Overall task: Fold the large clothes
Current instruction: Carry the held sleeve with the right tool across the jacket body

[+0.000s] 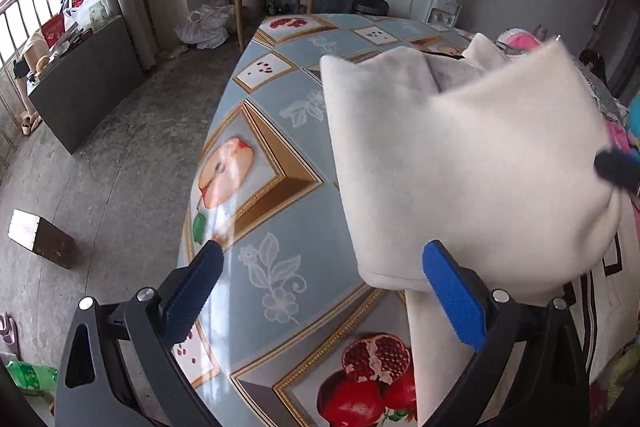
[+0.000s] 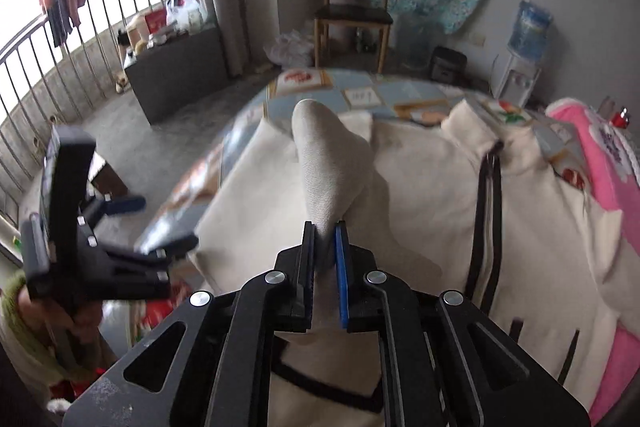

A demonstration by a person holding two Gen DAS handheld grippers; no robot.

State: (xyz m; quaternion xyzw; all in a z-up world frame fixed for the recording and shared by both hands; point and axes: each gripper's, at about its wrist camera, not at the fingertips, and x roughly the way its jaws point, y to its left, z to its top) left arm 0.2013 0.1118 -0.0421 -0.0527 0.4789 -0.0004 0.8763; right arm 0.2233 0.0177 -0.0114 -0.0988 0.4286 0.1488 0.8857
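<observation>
Right gripper (image 2: 325, 227) nearest, jaws pinching sleeve (image 2: 328, 163) of cream jacket (image 2: 432, 187), lifted over table (image 2: 360, 83). Left gripper (image 1: 320, 259) spread, empty, beside cloth edge. Carry sleeve across zipper (image 2: 490, 211), lay flat, keep tension, release only once settled.

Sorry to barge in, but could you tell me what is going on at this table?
A person is folding a cream zip-up jacket on a table with a fruit-print cover, holding a gripper in each hand. The right gripper has its jaws shut on a sleeve, which is lifted off the table over the jacket. The left gripper is open and holds nothing, at the table's edge beside the jacket. A pink garment lies next to the jacket.
</observation>
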